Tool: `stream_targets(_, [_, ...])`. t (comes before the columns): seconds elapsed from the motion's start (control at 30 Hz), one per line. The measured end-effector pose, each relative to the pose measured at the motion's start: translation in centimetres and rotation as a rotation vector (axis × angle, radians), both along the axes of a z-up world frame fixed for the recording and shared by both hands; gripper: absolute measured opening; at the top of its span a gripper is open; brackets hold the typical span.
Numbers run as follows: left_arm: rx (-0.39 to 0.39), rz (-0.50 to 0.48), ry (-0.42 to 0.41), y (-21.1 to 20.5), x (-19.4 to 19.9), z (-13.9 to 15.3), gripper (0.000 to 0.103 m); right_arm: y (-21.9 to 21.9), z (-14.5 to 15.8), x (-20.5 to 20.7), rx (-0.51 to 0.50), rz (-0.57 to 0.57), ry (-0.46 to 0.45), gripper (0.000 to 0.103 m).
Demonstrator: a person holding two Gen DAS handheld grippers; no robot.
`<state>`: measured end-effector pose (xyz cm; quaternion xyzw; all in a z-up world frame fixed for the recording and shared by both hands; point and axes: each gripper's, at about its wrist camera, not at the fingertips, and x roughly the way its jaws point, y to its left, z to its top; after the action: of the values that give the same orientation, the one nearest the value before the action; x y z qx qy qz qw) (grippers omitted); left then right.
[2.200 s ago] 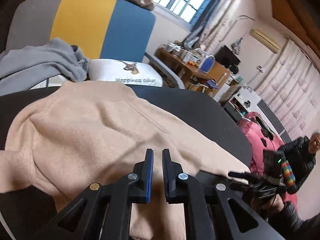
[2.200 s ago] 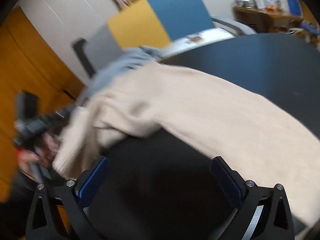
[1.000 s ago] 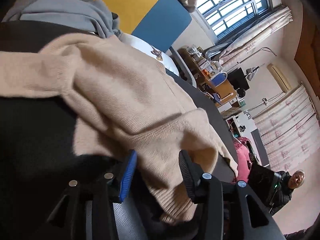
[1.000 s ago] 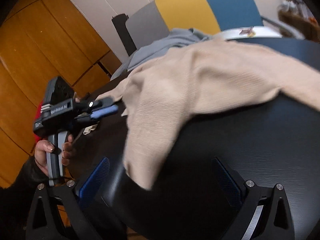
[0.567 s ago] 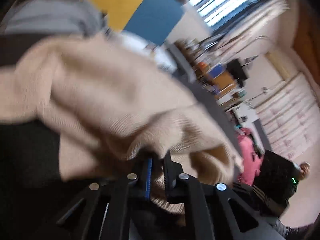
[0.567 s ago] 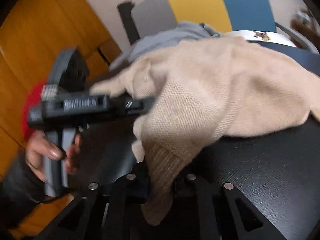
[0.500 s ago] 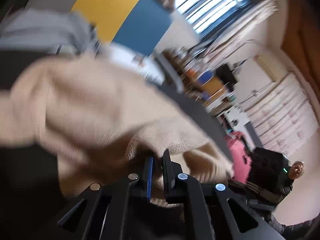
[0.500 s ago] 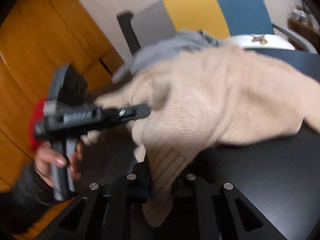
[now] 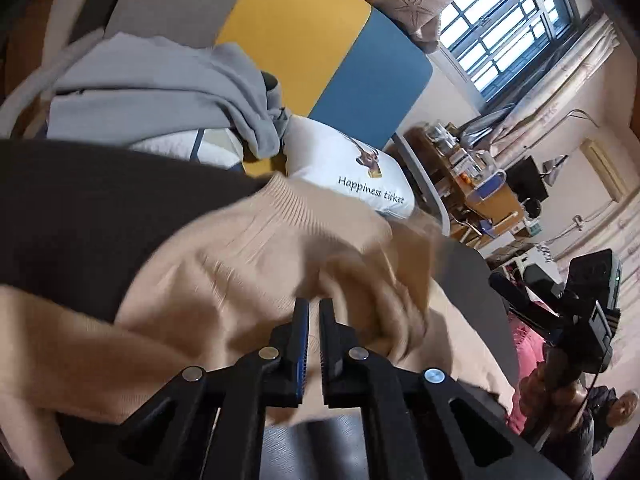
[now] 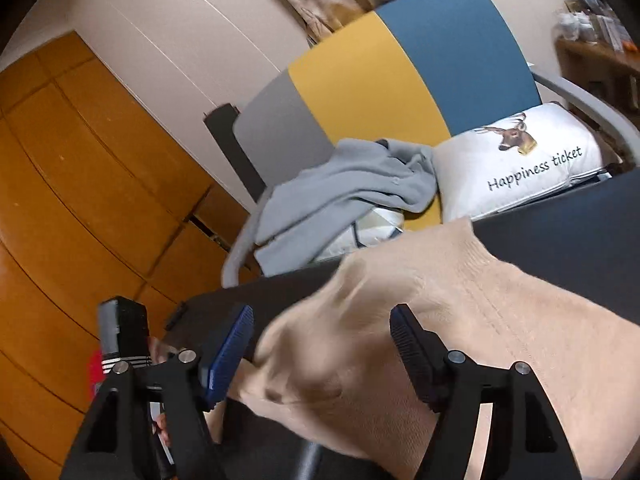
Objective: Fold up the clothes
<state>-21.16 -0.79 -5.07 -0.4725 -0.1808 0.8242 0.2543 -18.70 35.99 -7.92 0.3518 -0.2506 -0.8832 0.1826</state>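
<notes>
Behind the dark desk (image 9: 72,200) stands a chair with a grey, yellow and blue backrest (image 10: 384,76), a grey hoodie (image 10: 348,196) heaped on its seat beside a white cushion (image 10: 528,168) printed with a deer and "Happiness ticket". Orange wooden cabinets (image 10: 80,184) fill the wall on one side; a barred window (image 9: 508,28) lights the other.

Your beige knit sweater (image 9: 248,264) lies bunched on the desk, its ribbed edge toward the chair. A second ago it hung over the near edge with a sleeve trailing down; now that part has been carried up and over, so the fabric sits doubled on itself in a thick fold.

Your left gripper (image 9: 314,320) has its fingers pinched almost together. A second ago they stood wide around the sweater's edge. Knit shows in the narrow slit and all round the tips, and the blur there keeps a true grip from being confirmed.

Your right gripper (image 10: 320,344) is spreading its fingers. Half a second ago they were clamped on a hanging fold; now the blue pad (image 10: 228,356) and the black one stand apart with the sweater's bulge between them, neither visibly pressing it.

In the left wrist view, your right hand (image 9: 560,384) with its black handle shows at the far right edge.
</notes>
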Motion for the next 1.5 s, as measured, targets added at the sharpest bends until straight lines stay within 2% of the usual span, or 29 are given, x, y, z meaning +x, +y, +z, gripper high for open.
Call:
stream_targets(0.07, [-0.029, -0.017, -0.002, -0.5, 1.4, -1.2, 0.009, 0.3, -1.0, 1.0, 0.029, 0.025, 0.025, 0.072])
stream_targets(0.1, [-0.033, -0.031, 0.013, -0.7, 2.1, -1.5, 0.013, -0.1, -1.5, 2.4, 0.058, 0.045, 0.036, 0.072])
stream_targets(0.17, [-0.038, -0.060, 0.062, -0.9, 3.5, -1.9, 0.019, -0.6, -2.8, 4.8, 0.175, 0.058, 0.056, 0.072])
stream_targets(0.23, [-0.068, -0.111, 0.147, 0.2, 4.7, -1.5, 0.026, -1.5, -4.6, 6.4, 0.299, 0.064, 0.072, 0.072])
stream_targets(0.3, [-0.111, -0.158, 0.237, 1.4, 5.7, -0.9, 0.030, -2.2, -6.7, 7.3, 0.320, 0.084, 0.017, 0.072])
stream_targets(0.37, [-0.171, -0.207, 0.302, 3.0, 5.8, 0.0, 0.039, -2.3, -7.9, 7.6, 0.297, 0.064, -0.002, 0.072])
stream_targets(0.4, [-0.208, -0.225, 0.320, 3.7, 5.6, 0.0, 0.047, -2.3, -8.3, 7.6, 0.262, 0.058, -0.018, 0.072])
stream_targets(0.43, [-0.242, -0.256, 0.331, 4.3, 5.2, -0.2, 0.048, -2.2, -8.9, 7.4, 0.219, 0.051, -0.044, 0.072])
stream_targets(0.5, [-0.304, -0.345, 0.337, 5.9, 5.0, -0.6, 0.048, -2.6, -9.9, 6.9, 0.221, 0.020, -0.084, 0.072])
stream_targets(0.57, [-0.280, -0.476, 0.294, 6.7, 5.4, -1.1, 0.046, -2.6, -10.7, 6.2, 0.218, 0.003, -0.100, 0.055])
stream_targets(0.6, [-0.303, -0.527, 0.280, 7.4, 5.7, -1.4, 0.035, -2.7, -10.9, 5.9, 0.242, -0.004, -0.109, 0.025])
stream_targets(0.63, [-0.335, -0.543, 0.278, 7.9, 6.0, -1.5, 0.017, -2.6, -10.9, 5.7, 0.256, -0.006, -0.111, 0.008])
stream_targets(0.67, [-0.330, -0.542, 0.265, 8.0, 6.1, -1.5, 0.010, -2.6, -10.8, 5.5, 0.266, -0.006, -0.111, 0.008])
stream_targets(0.7, [-0.317, -0.539, 0.249, 8.0, 6.3, -1.4, 0.010, -2.4, -10.5, 5.5, 0.262, -0.004, -0.102, 0.008])
stream_targets(0.73, [-0.246, -0.525, 0.236, 7.5, 6.6, -0.7, 0.005, -2.2, -10.0, 5.5, 0.254, 0.000, -0.090, 0.008])
stream_targets(0.87, [0.085, -0.470, 0.223, 4.4, 8.7, 3.2, 0.004, -0.9, -5.4, 6.9, 0.194, 0.012, 0.021, 0.008])
stream_targets(0.9, [0.155, -0.452, 0.233, 3.5, 9.4, 4.4, 0.004, -0.3, -4.0, 7.4, 0.180, 0.011, 0.051, 0.008])
stream_targets(0.97, [0.247, -0.400, 0.276, 1.6, 10.5, 6.8, 0.004, 0.9, -1.4, 8.4, 0.147, 0.007, 0.102, 0.008])
stream_targets(1.03, [0.407, -0.357, 0.269, -0.9, 11.2, 8.4, 0.004, 2.0, 0.5, 9.6, 0.120, -0.003, 0.141, 0.008])
stream_targets(1.07, [0.473, -0.354, 0.276, -1.5, 11.7, 9.0, 0.000, 2.5, 1.3, 10.3, 0.111, -0.010, 0.158, 0.007])
stream_targets(1.13, [0.577, -0.386, 0.316, -2.2, 13.7, 10.3, 0.000, 3.5, 2.6, 12.1, 0.099, -0.030, 0.193, 0.005])
stream_targets(1.2, [0.626, -0.442, 0.326, -1.8, 16.4, 11.0, 0.000, 4.5, 3.7, 14.8, 0.100, -0.059, 0.226, 0.005])
stream_targets(1.27, [0.541, -0.445, 0.324, -0.8, 18.5, 10.6, 0.000, 5.6, 3.8, 17.5, 0.108, -0.070, 0.237, 0.006])
stream_targets(1.3, [0.491, -0.429, 0.317, -0.6, 18.9, 10.1, 0.004, 6.1, 3.1, 18.7, 0.097, -0.074, 0.218, 0.007])
stream_targets(1.37, [0.386, -0.364, 0.283, -0.5, 19.3, 8.3, 0.016, 6.2, 1.1, 20.5, 0.092, -0.070, 0.160, 0.027])
stream_targets(1.4, [0.335, -0.311, 0.249, -1.0, 19.3, 6.9, 0.017, 5.5, -0.3, 21.1, 0.109, -0.060, 0.125, 0.058])
stream_targets(1.43, [0.288, -0.248, 0.202, -1.7, 19.0, 5.3, 0.017, 4.8, -1.7, 21.6, 0.126, -0.050, 0.089, 0.076])
stream_targets(1.5, [0.282, -0.141, 0.088, -3.4, 18.6, 1.8, 0.017, 3.5, -4.5, 22.7, 0.160, -0.030, 0.018, 0.076])
